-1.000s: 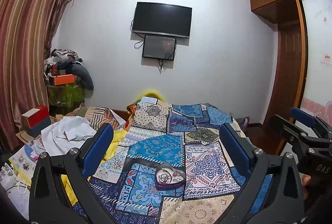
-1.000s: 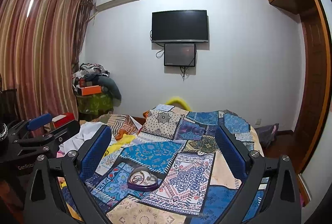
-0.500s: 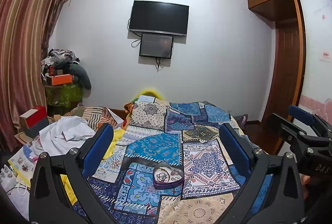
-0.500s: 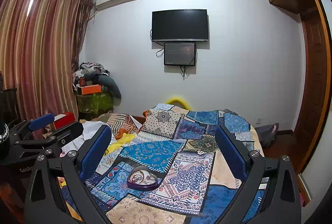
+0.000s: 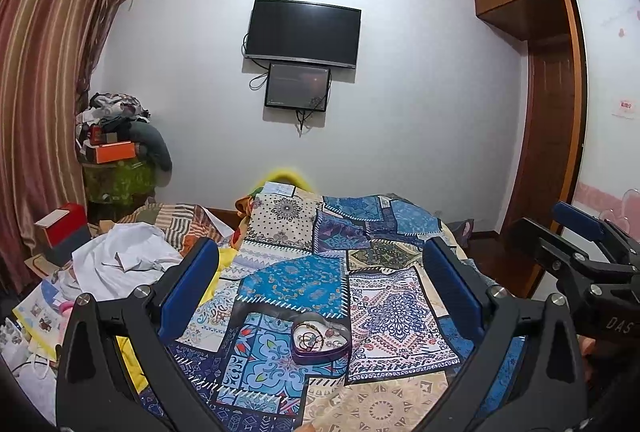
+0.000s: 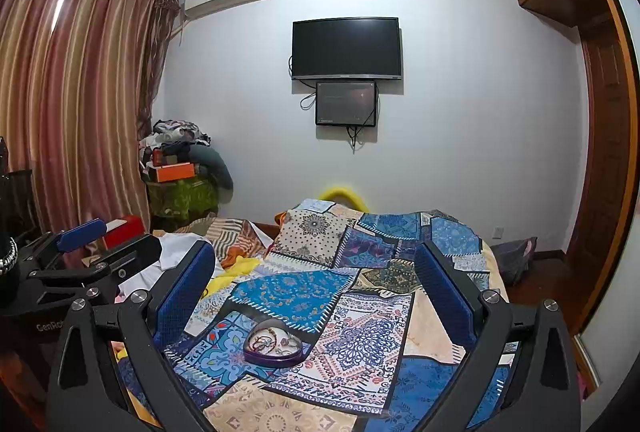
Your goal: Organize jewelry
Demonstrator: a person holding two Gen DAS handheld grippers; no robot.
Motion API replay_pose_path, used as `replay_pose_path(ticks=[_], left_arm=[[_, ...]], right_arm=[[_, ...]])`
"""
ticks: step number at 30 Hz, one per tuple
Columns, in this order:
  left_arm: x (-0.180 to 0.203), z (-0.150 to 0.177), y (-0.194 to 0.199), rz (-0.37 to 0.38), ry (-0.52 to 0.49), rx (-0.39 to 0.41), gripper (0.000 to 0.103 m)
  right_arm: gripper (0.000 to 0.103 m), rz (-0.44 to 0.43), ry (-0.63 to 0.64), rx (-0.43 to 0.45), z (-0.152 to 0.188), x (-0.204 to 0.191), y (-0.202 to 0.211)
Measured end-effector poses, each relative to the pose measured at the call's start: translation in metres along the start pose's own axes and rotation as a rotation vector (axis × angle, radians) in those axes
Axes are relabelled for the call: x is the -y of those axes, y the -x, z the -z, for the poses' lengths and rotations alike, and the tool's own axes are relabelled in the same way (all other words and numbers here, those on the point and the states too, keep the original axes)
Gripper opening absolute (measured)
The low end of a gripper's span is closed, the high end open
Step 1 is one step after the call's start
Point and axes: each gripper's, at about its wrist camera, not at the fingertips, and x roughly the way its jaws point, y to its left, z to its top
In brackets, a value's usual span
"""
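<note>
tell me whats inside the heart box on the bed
The open heart box holds a tangle of jewelry: beaded strands and what look like rings. Single pieces are too small to name, and the box floor beneath them is hidden.

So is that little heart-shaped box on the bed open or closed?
Open: the heart-shaped box has no lid on, and jewelry shows inside.

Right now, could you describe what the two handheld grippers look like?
Both the left gripper and the right gripper have black angular frames with silver bolts and two flat blue finger pads. White lettering marks their sides.
</note>
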Motion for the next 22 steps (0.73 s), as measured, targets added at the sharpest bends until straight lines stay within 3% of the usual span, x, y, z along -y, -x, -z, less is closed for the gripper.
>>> replay_pose_path(ticks=[22], left_arm=[[-0.0031,0.0046,-0.0037,0.002,-0.006,-0.017,0.102]], right_arm=[[0.099,0.001,0.007,-0.023,0.0034,0.0037,-0.0028]])
